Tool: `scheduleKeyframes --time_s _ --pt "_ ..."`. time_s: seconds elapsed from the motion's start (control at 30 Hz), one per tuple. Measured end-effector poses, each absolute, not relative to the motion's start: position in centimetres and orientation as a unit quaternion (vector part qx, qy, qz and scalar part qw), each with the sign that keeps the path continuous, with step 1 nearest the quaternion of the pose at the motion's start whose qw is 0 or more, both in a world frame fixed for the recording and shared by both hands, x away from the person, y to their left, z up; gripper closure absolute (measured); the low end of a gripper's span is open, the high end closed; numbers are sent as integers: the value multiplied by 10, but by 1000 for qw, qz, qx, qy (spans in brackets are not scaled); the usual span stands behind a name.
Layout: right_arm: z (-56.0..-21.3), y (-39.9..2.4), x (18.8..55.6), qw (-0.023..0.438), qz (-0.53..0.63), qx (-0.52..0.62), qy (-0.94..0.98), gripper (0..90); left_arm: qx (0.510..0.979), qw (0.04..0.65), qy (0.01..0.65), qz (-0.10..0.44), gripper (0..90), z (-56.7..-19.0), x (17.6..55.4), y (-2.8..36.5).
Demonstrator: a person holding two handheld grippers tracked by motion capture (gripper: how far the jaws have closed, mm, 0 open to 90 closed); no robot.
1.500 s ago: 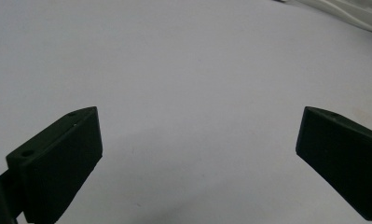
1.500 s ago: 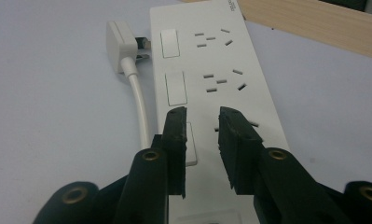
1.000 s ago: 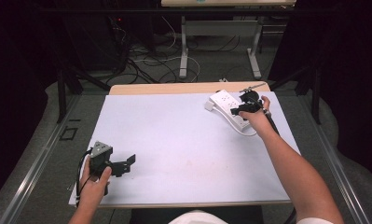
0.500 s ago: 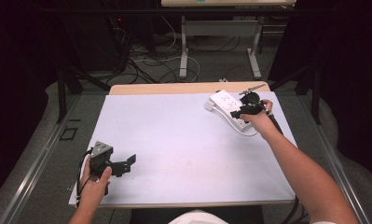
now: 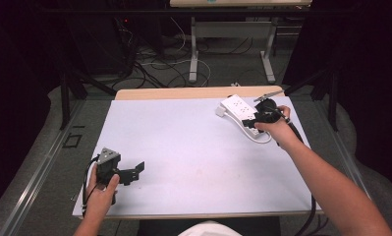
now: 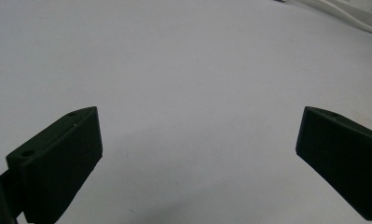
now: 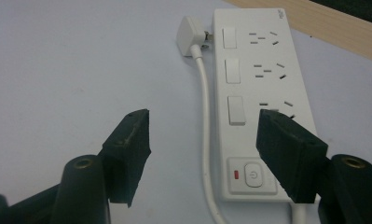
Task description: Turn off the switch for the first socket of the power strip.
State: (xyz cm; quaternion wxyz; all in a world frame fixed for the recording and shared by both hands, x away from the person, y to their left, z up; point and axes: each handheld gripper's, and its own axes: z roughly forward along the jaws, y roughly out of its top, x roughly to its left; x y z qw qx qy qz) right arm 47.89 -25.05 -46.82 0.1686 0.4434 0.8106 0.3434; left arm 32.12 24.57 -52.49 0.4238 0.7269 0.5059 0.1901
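1. Power strip point(image 5: 243, 112): white, flat on the white table point(image 5: 183, 147) at its far right corner, just by the bare wood edge point(image 5: 183, 92); seen too in the right gripper view point(image 7: 263, 102) with three socket rows, three rocker switches and a round power button by a small red mark.
2. Plug point(image 7: 190, 36): white, lying on the table against the strip's far end, prongs toward it, plugged into nothing; cord point(image 7: 206, 135) running along the strip's side.
3. Right gripper point(image 5: 257, 119): over the strip's near end, held in the right hand point(image 5: 277, 129); jaws just been opening, now spread, straddling the cord and the button end point(image 7: 203, 158), pads pressing on nothing.
4. Left gripper point(image 5: 137, 169): near the front left of the table, well apart from the strip, held in the left hand point(image 5: 101, 194); jaws spread wide over bare table point(image 6: 197, 154), nothing between them.
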Motion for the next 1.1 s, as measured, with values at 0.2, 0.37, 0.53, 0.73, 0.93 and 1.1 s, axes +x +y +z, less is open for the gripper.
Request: scheduleKeyframes --time_s 0.2,0.37,0.53,0.73,0.93,1.1 --pt "-464 -250 470 163 354 447 805 280 727 423 507 189 1 -526 320 246" --pt "-459 -251 461 168 355 436 810 166 724 425 509 191 1 -525 320 246" --pt "-455 -252 448 180 370 427 805 144 723 426 509 191 1 -525 319 246" --pt "-453 -250 429 178 376 408 813 24 723 426 508 191 2 -524 318 247" --pt "-453 -250 410 180 385 390 817 0 721 428 509 193 2 -524 318 247" --pt "-456 -249 394 179 387 384 819 0 720 429 510 193 2 -524 318 248"
